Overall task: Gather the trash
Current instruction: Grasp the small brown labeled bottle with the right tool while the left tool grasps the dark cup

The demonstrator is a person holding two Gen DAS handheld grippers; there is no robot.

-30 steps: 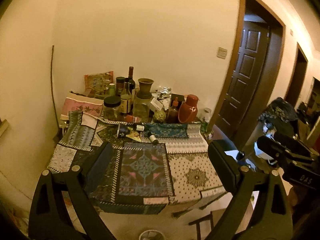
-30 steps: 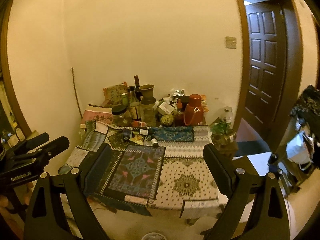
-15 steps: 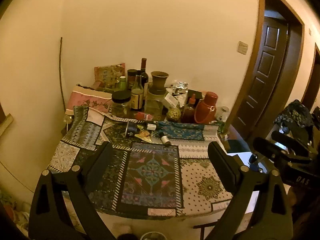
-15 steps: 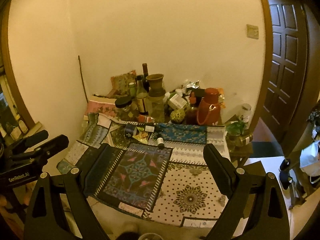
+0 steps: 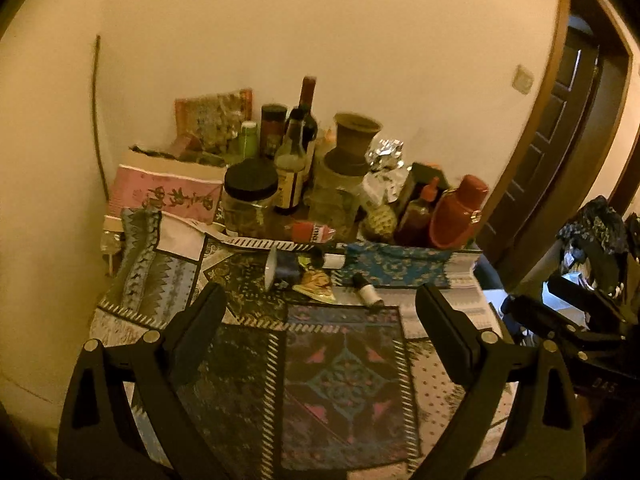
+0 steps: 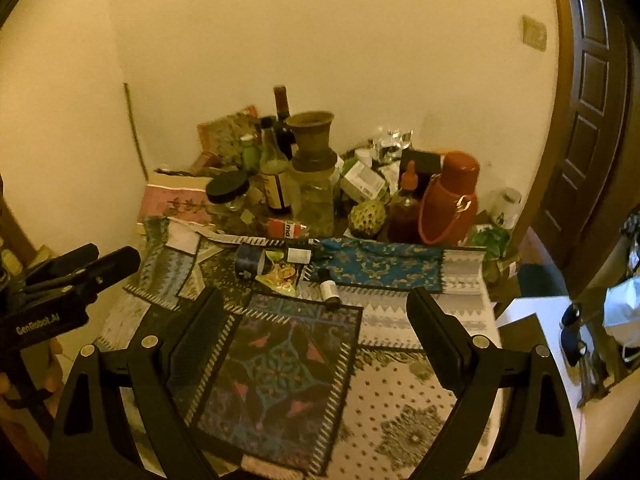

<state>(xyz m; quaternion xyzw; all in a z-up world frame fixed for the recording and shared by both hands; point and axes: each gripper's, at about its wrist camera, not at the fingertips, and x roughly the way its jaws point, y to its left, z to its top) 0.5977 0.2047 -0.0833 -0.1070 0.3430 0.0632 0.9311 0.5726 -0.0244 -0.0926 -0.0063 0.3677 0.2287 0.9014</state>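
A cream wall [image 5: 320, 32] fills the back of both views, with a dark wooden door [image 6: 592, 120] to the right of it. Against the wall stands the worktop [image 6: 420, 400], spread with patterned cloths [image 5: 344, 380]. Its far edge is crowded: a pink box [image 5: 168, 196] at the left, then a black-lidded jar [image 5: 250, 196], several bottles [image 5: 294, 168], a brown vase [image 6: 312, 136] on top of a glass jar, crumpled foil [image 5: 384, 160], a scaly green fruit [image 6: 366, 218] and a red flask [image 6: 450, 200].

The left claw [image 5: 318, 320] and the right claw [image 6: 312, 322] both hang above the near half of the worktop, each with its jaws spread wide and nothing between them.

The trash lies in a small cluster near the middle of the worktop, just beyond both claws: a dark can [image 6: 248, 260] on its side, a crumpled yellow wrapper [image 5: 316, 284] beside it, a small white-labelled bottle [image 6: 330, 290] on its side, and a red tube [image 5: 312, 232] nearer the jars.
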